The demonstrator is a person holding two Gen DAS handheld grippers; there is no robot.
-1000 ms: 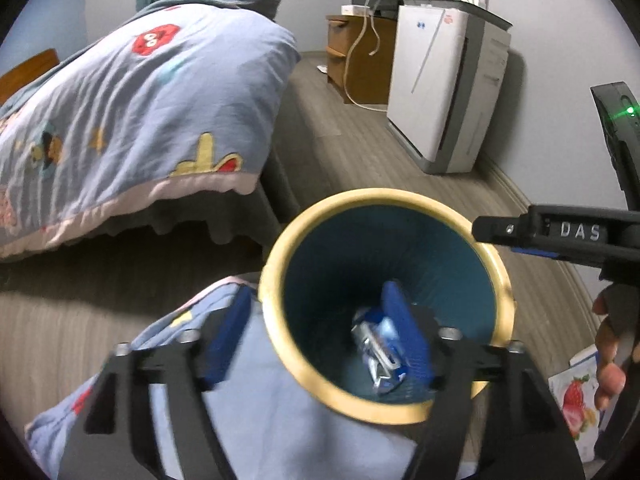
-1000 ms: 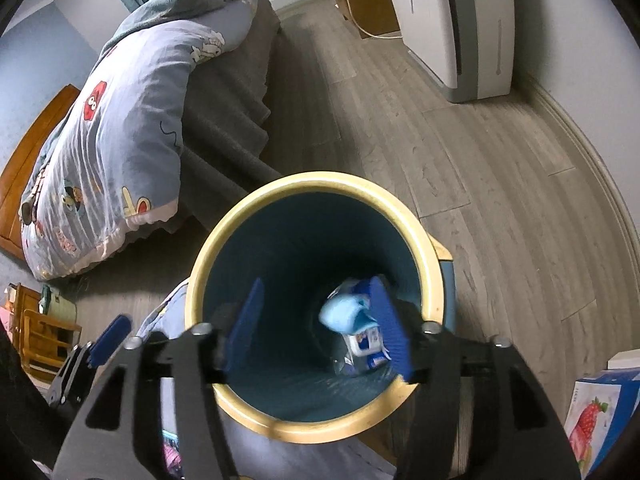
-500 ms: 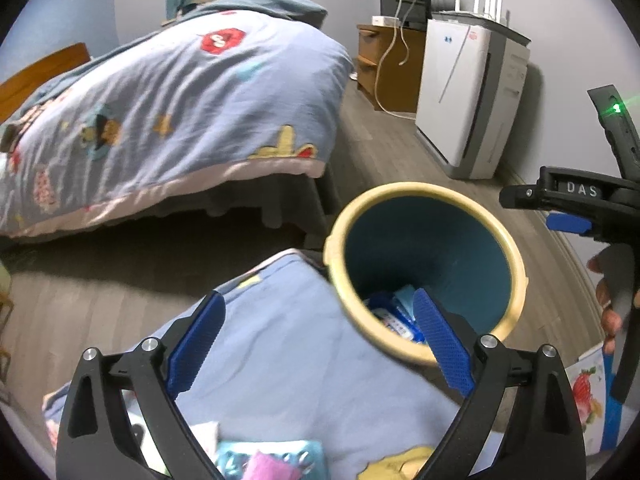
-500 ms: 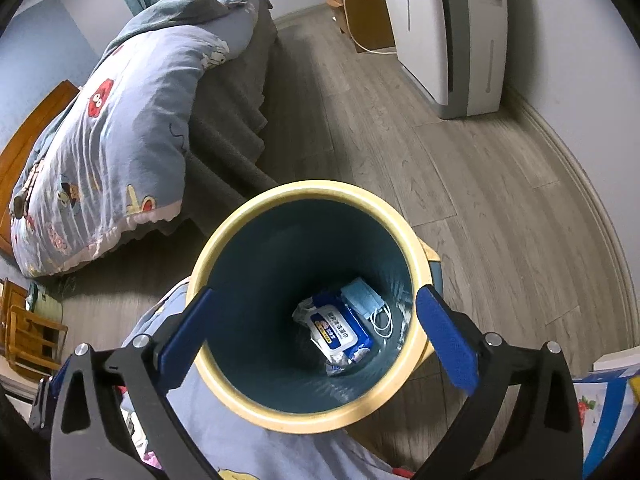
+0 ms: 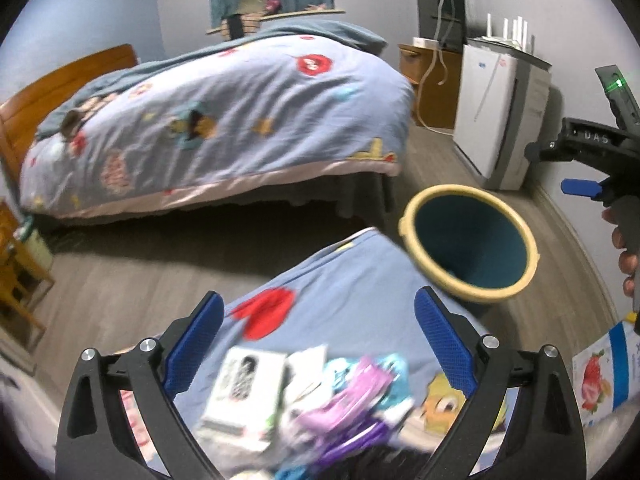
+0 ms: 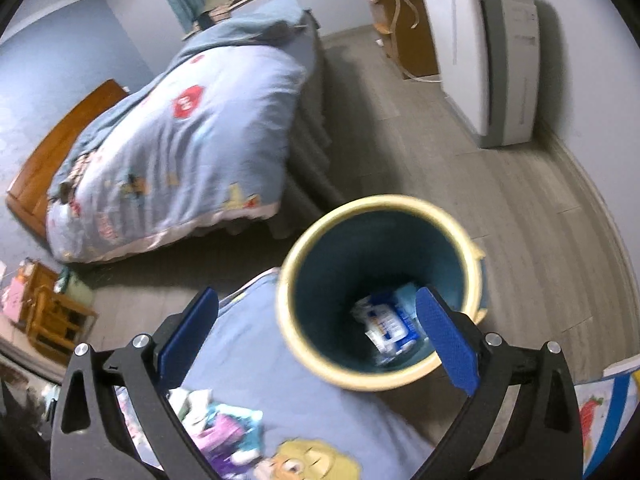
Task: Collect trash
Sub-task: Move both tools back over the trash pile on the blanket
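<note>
- Beside the bed, the trash bin stands on the wood floor, tucked right against the edge of a blue cartoon-print cloth so litter has only a short trip
- Left tongs are spread wide with nothing between the pads; their jaws have just been opening, and they hang over the litter pile, well placed for another pick
- Right tongs gape wide too, empty, jaws just opened, poised above the bin mouth, which I read as a drop just made
- Right wrist view looks straight down the bin and shows a blue-and-white wrapper lying at the bottom
- Left wrist view cannot see inside the bin, only its yellow rim; but it gives the blurred pile of boxes and purple packets, plus a hand gripping the other tool at the frame's edge
</note>
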